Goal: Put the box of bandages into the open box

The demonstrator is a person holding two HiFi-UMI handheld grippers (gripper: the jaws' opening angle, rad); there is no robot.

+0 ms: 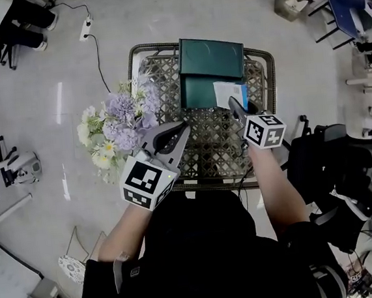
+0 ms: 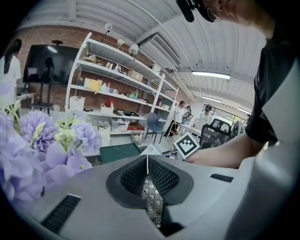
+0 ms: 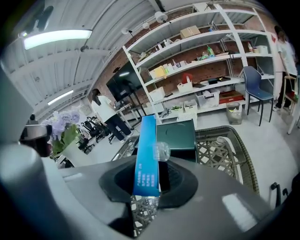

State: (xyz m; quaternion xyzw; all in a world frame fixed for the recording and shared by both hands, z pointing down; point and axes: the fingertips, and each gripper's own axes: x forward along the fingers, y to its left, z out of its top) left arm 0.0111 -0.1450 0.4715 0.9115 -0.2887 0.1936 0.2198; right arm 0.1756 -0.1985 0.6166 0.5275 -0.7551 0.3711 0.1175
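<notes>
**Carrying step: box of bandages on its way to the open box.**
The slim, blue, rectangular cardboard box of bandages stands on edge, pinched in the right claw above the woven wicker surface, just beside the dark green open box with its lid raised. The next move, as judged, is to carry it over the cavity, lower it and let go. The left claw, pressed together on nothing, hovers near 1 bunch of lilac flowers.

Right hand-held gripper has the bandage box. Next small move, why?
Probably ease the right hand-held gripper forward until the bandage box is over the open box. Its jaws are clamped on the bandage box, and the open box lies just ahead, with the bandage box not yet inside.
</notes>
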